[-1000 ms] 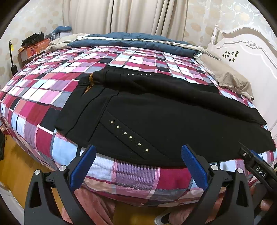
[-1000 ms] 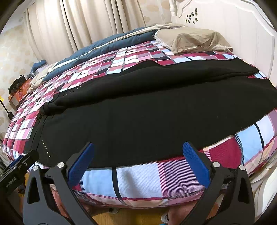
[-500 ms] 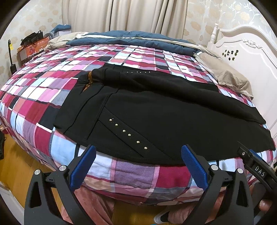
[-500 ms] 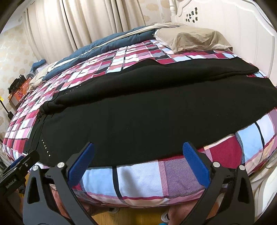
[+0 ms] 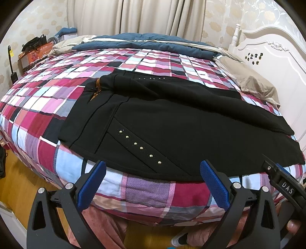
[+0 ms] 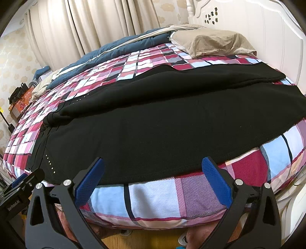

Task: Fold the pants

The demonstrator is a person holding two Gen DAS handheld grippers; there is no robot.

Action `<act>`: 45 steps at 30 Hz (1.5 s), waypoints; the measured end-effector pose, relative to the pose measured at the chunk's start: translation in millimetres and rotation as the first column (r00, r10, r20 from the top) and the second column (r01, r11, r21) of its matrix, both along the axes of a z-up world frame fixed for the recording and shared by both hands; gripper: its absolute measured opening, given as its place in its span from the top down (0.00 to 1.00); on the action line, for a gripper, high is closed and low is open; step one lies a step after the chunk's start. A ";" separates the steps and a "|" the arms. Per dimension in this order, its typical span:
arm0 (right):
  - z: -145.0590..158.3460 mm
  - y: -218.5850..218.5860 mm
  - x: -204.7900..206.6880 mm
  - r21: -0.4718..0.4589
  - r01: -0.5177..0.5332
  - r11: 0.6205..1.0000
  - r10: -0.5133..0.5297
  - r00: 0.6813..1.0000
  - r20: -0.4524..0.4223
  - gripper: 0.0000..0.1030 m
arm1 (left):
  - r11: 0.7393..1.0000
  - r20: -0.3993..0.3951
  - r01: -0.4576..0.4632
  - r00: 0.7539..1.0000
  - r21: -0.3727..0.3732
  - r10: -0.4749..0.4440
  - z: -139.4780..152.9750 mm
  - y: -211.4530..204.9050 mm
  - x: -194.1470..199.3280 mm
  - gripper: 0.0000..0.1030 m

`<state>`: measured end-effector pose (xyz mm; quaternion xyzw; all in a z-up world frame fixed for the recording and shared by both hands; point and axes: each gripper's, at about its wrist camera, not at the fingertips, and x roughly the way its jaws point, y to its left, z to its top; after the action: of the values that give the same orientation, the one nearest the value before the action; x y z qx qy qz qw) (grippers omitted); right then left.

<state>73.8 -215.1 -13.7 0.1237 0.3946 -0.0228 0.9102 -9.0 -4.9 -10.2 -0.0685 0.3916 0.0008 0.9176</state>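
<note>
A: Where are the pants (image 5: 172, 122)?

B: Spread flat on the bed (image 5: 57, 99), ahead of both pairs of jaws. The near hem lies just beyond the fingertips, along the bed's front edge.

A: And the left gripper (image 5: 153, 172)?

B: Its jaws stand wide apart, holding nothing. The blue pads (image 5: 91, 183) sit low in front of the bed's edge, just short of the cloth. A row of studs (image 5: 140, 147) on the pants lies between the two fingers, a little beyond them.

A: The right gripper (image 6: 153, 169)?

B: The same: jaws spread wide, empty. Its left fingertip overlaps the black hem in the right wrist view, but whether it touches I cannot tell.

A: How do the pants lie?

B: One leg is laid partly over the other, further from the jaws. The waist end is left of the left jaws; the leg ends run off to the right of the right jaws, towards the headboard (image 6: 267, 38).

A: Anything else?

B: A pillow (image 6: 210, 42) far beyond the right jaws, a blue quilt (image 5: 153, 44) at the far side, and curtains (image 5: 133, 17) behind it.
</note>
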 end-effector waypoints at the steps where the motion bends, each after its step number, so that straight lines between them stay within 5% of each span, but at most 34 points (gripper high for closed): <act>1: 0.5 -0.4 0.6 0.000 0.000 1.000 0.000 1.000 0.000 0.02 | 1.000 -0.001 0.000 1.000 0.001 0.000 0.0 0.0 0.1 0.05; 45: -5.1 2.5 -0.7 0.000 -0.003 1.000 0.003 1.000 -0.014 0.02 | 1.000 -0.014 0.009 1.000 0.020 -0.009 -0.6 -3.7 -3.3 0.05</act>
<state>73.1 -212.6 -18.8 0.1231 0.4012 -0.0224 0.9074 -12.3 -8.6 -10.8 -0.0575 0.3981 0.0010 0.9155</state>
